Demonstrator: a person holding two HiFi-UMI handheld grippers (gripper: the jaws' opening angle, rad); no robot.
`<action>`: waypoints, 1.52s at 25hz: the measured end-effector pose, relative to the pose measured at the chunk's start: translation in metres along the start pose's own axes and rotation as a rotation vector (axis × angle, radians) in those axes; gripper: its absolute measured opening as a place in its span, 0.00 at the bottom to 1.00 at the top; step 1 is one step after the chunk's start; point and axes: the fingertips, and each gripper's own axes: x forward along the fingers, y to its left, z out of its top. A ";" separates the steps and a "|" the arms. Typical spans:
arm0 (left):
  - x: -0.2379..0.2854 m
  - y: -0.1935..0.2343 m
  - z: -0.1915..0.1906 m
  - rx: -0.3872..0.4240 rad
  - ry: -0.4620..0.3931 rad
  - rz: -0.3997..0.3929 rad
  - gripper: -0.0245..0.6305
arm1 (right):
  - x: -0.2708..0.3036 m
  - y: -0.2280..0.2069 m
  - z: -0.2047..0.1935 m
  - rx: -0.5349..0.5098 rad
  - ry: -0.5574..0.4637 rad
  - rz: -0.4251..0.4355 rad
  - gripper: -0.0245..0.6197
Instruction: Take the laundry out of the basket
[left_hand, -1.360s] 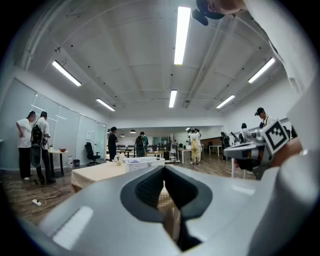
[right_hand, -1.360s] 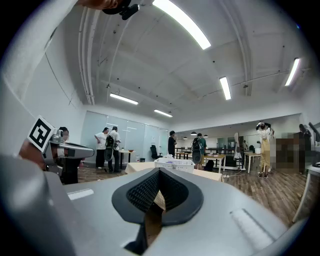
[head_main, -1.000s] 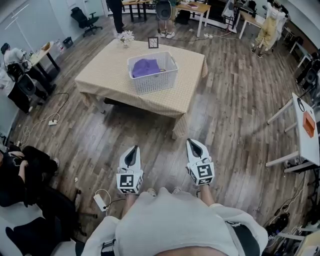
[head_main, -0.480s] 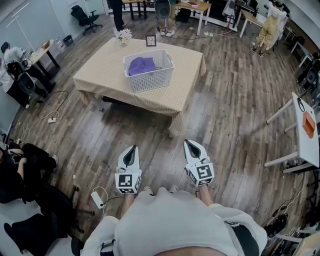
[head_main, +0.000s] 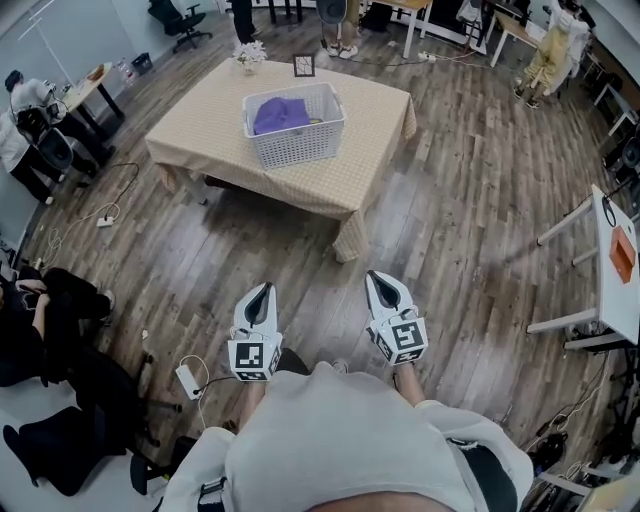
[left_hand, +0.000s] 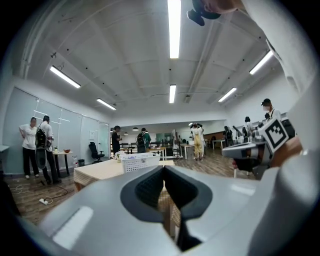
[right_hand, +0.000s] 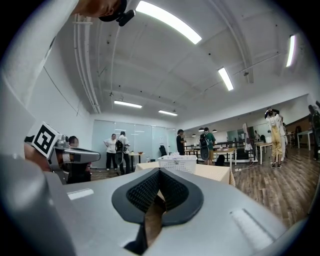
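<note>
Inside the basket (head_main: 300, 150), purple laundry (head_main: 279, 114), head view only.

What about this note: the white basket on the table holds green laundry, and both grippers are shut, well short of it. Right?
Wrong colour: the head view shows purple laundry in the white basket on the table. The left gripper and right gripper are indeed shut, well short of it.

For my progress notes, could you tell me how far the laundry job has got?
Done: nothing; the purple laundry lies in the basket on the table. In hand: nothing; left gripper and right gripper are shut, empty, short of the table. Left: reaching the basket, lifting the laundry out.
</note>
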 end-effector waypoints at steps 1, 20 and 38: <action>0.000 0.000 -0.001 -0.002 0.003 0.006 0.05 | 0.001 0.000 -0.002 0.001 0.004 0.008 0.04; 0.142 0.069 -0.011 -0.046 -0.011 -0.070 0.05 | 0.135 -0.046 0.000 -0.032 0.036 -0.026 0.04; 0.268 0.237 0.008 -0.081 -0.052 -0.062 0.05 | 0.341 -0.038 0.040 -0.068 0.020 -0.014 0.04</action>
